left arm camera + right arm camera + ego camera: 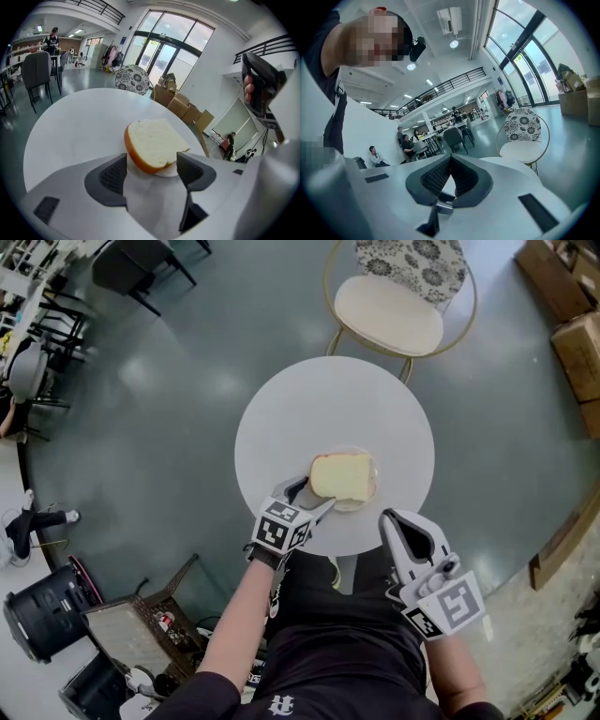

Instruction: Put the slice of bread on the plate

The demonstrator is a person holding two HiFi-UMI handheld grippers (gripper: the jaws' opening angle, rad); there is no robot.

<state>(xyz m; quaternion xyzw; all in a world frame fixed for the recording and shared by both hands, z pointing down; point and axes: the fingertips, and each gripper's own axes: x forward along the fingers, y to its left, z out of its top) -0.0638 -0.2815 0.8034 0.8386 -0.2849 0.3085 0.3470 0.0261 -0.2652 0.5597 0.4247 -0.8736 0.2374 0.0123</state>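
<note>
A slice of bread (342, 476) with a brown crust lies flat on a small clear plate (363, 502) near the front edge of the round white table (309, 409). My left gripper (310, 495) is at the bread's near left corner, jaws open. In the left gripper view the bread (152, 143) and the plate (167, 172) sit just past the spread pads (112, 176), which do not press on the slice; the left gripper (151, 173) holds nothing. My right gripper (390, 519) hovers at the table's front right edge, shut and empty. The right gripper (450, 158) shows its pads meeting.
A chair (392, 301) with a white seat and patterned back stands behind the table. Cardboard boxes (574, 338) are stacked at the right, a black bin (36, 612) and clutter at the lower left. People sit at distant tables (419, 140).
</note>
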